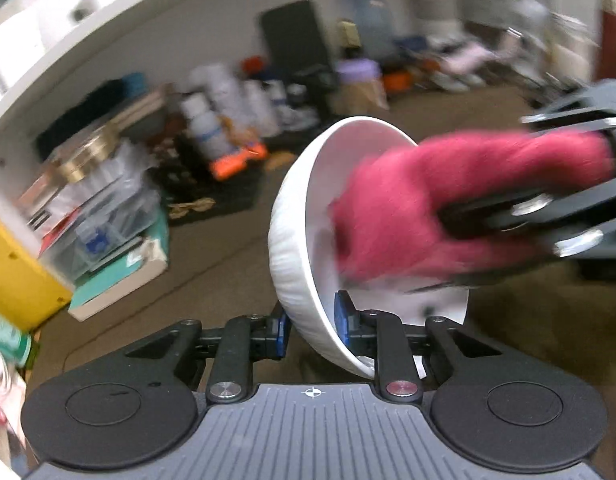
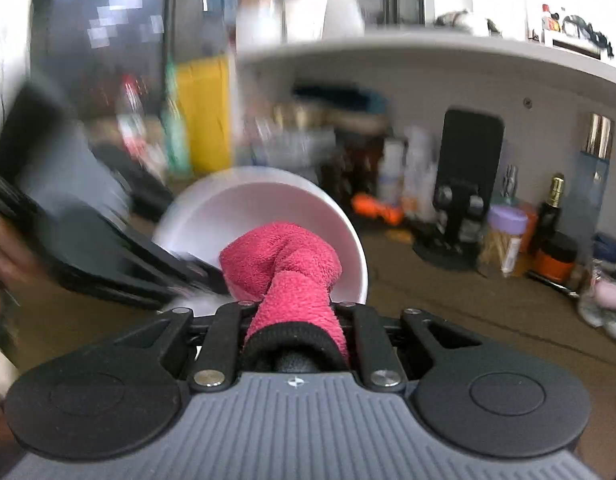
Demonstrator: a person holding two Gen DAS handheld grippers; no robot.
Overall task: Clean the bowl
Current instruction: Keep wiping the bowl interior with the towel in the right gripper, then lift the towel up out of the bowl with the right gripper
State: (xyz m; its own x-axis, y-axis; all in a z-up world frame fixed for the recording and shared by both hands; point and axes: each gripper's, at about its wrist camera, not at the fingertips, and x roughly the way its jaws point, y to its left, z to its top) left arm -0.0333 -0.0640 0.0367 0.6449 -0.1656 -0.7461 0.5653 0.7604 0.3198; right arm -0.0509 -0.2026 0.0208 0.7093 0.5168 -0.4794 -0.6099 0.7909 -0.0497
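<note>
A white bowl is held off the floor, tipped on its side with its opening to the right. My left gripper is shut on its lower rim, one blue pad inside the wall and the other outside. A red cloth is bunched inside the bowl, and my right gripper comes in from the right, shut on it. In the right wrist view the cloth runs from between my right gripper into the bowl. The left gripper's dark fingers reach in from the left, blurred.
Brown carpet lies below. Under a white shelf edge stand stacked boxes and books, a yellow box, bottles and an orange object. A black phone stand and jars sit to the right.
</note>
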